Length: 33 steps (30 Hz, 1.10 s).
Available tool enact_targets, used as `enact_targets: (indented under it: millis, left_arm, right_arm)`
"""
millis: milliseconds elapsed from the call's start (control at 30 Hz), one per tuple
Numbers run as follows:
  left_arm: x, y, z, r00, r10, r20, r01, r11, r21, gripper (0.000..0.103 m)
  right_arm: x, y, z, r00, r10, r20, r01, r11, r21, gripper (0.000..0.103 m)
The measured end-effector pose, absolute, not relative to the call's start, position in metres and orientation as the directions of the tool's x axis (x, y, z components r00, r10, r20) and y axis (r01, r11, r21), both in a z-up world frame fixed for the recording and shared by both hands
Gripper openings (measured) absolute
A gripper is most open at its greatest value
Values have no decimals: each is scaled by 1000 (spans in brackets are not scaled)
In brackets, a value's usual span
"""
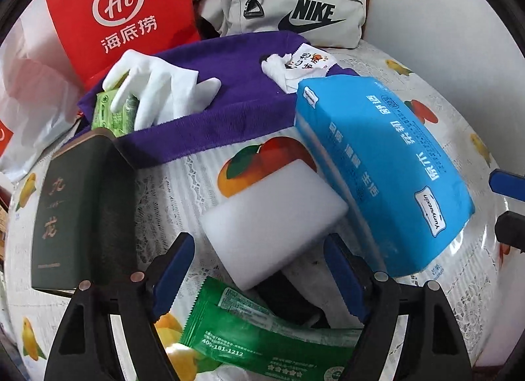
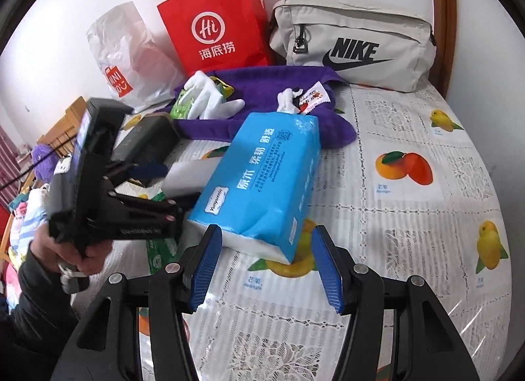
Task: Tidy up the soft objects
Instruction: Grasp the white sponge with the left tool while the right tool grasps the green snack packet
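Both grippers stand open and hold nothing. Left gripper has its jaws wide, with the white sponge block just ahead between its fingertips. Right gripper is half open, the blue tissue pack just ahead of it on the worktop.

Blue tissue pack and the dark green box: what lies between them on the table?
In the left wrist view, a white sponge block lies between the blue tissue pack and the dark green box, touching the pack.
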State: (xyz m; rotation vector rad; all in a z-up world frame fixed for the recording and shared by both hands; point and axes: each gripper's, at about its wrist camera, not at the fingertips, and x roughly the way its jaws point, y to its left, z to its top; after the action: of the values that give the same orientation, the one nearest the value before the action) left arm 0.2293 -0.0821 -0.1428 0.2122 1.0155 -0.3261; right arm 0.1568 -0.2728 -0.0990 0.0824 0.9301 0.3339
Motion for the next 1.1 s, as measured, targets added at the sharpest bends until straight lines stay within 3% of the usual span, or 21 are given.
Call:
enact_targets:
  millis: [67,200,733,1100]
  left_arm:
    - [229,-82,-143,483,-192,-854,374,928,3,64]
    - [225,-83,-142,491,-200,-848,393,919,11,58]
    - [183,-46,-103,560,-230,-796,321,946,-48,58]
    - [143,6,-107,579,-145,-803,177,983,-50,58]
  right_arm:
    - [157,-272,-98,551,315,-773,-249,946,209,56]
    - [156,-270,-101,543,314,-779,-249,946,207,56]
    - [128,-232,-107,511,390,-766,-346,909,232,56]
    - [125,-171,-125,456,467,-758,-518,832,201,56]
